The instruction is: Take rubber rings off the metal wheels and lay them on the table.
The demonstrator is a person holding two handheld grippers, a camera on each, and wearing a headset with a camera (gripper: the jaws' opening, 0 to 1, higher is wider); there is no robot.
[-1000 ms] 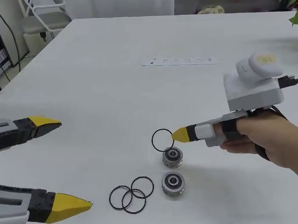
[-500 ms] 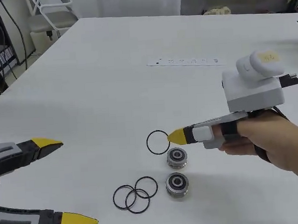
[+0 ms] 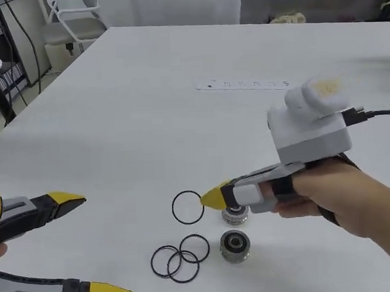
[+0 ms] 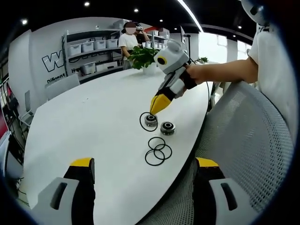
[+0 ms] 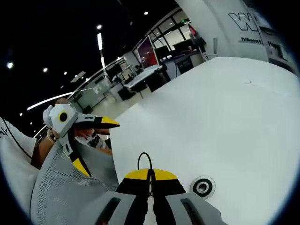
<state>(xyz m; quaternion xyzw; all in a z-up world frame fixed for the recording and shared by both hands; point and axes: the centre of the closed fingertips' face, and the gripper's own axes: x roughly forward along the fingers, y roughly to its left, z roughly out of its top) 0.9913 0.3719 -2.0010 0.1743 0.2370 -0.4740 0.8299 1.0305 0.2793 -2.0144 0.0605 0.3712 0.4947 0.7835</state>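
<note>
Right gripper [image 3: 214, 196], centre of the head view, has its yellow jaws pinched together on one rubber ring [image 3: 173, 208], which hangs out to the left of the tips, just beside the upper metal wheel [image 3: 236, 214]. Below that sits the second wheel [image 3: 235, 244], and to its left three rings [image 3: 180, 256] lie overlapping on the table [image 3: 180, 107]. My left gripper [image 3: 103, 247], lower left, is spread wide and empty. I judge four rings off, this one yet to be laid down; whether either wheel carries more I cannot tell.
</note>
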